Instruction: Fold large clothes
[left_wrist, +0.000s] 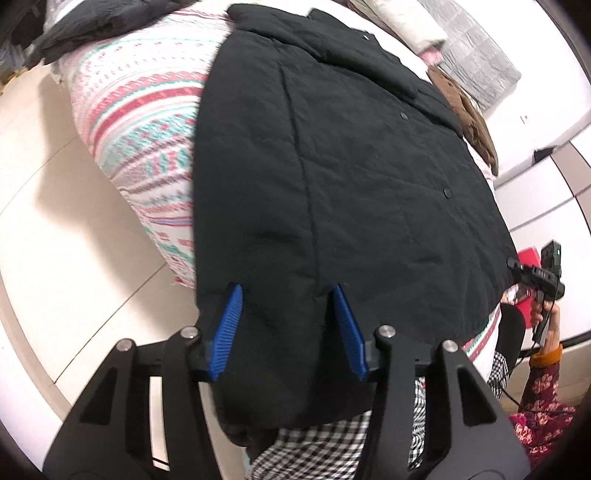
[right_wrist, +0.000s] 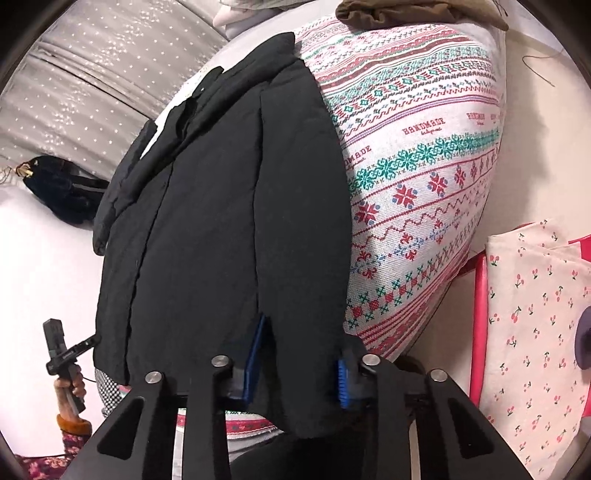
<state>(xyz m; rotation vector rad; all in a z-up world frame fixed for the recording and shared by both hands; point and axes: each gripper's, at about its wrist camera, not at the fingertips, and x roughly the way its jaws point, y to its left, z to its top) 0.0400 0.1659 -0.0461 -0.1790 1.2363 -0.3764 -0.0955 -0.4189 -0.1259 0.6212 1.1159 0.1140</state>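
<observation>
Spread over the bed's white bedcover banded with pink, red and teal knit-style patterns (left_wrist: 147, 122) (right_wrist: 413, 147): a large black quilted coat with snap buttons (left_wrist: 351, 166) (right_wrist: 221, 221), collar at the far end, hem hanging over the near edge. Visible down its front, two dark snaps and a long vertical seam. Beyond the collar, a crumpled brown garment (left_wrist: 472, 110) (right_wrist: 388, 13) on the bedcover, just beside the coat's edge in the left wrist view. At right in the right wrist view, a folded white cloth printed with small red cherries (right_wrist: 532, 332), apart from the coat.

Left gripper (left_wrist: 288, 295) (right_wrist: 66, 354) — blue ribbed fingers spread wide, tips tucked under the hem, coat fabric draped between them; nothing pinched. Right gripper (right_wrist: 301, 343) (left_wrist: 535, 273) — blue pads also parted, one mostly hidden behind a fold of hem, fabric hanging between; not clamped on it as far as can be told. Each gripper at an opposite corner of the hem, seen small and dark from the other's camera, gripped by a hand in a floral maroon sleeve (left_wrist: 543, 406).
</observation>
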